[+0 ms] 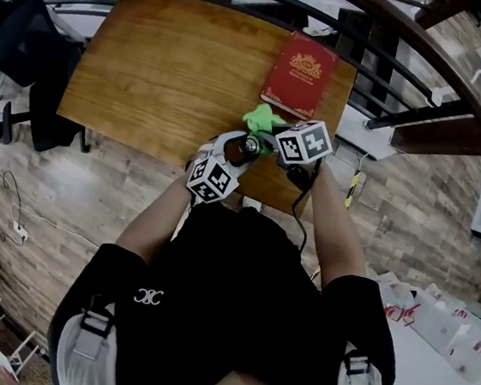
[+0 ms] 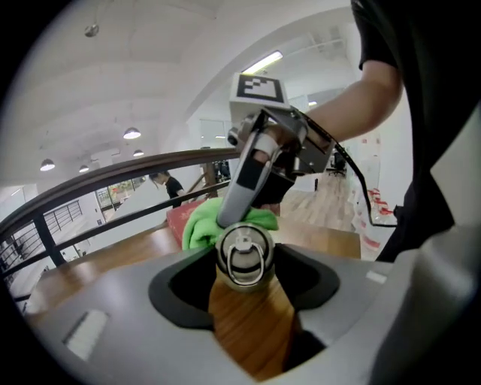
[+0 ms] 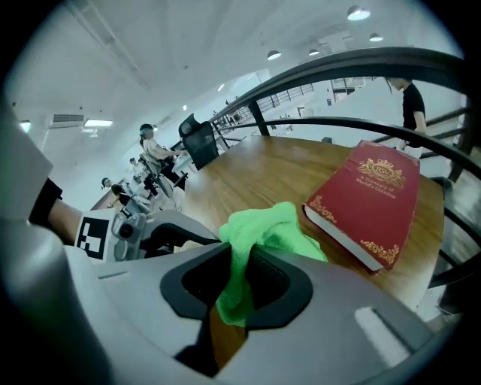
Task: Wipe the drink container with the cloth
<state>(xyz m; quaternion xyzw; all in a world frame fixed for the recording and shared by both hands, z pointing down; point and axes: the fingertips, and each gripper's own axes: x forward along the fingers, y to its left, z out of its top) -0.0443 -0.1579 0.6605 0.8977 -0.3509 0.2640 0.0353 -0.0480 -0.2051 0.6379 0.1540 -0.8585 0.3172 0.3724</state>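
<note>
A metal drink can [image 2: 244, 256] with a pull-tab top sits between the jaws of my left gripper [image 1: 236, 154], which is shut on it above the table's near edge. The can's top [image 1: 244, 149] shows dark in the head view. My right gripper [image 3: 242, 280] is shut on a bright green cloth [image 3: 267, 229]. The cloth [image 2: 201, 227] bunches right behind the can, and the right gripper [image 2: 259, 169] leans over the can's far rim. In the head view the cloth [image 1: 262, 117] sticks out beyond both grippers, with the right gripper [image 1: 268, 139] beside the can.
A red hardcover book [image 1: 301, 73] lies at the far right of the wooden table [image 1: 168, 67], just beyond the cloth. A curved dark railing [image 1: 329, 16] runs behind the table. A dark office chair [image 1: 23, 59] stands at the left.
</note>
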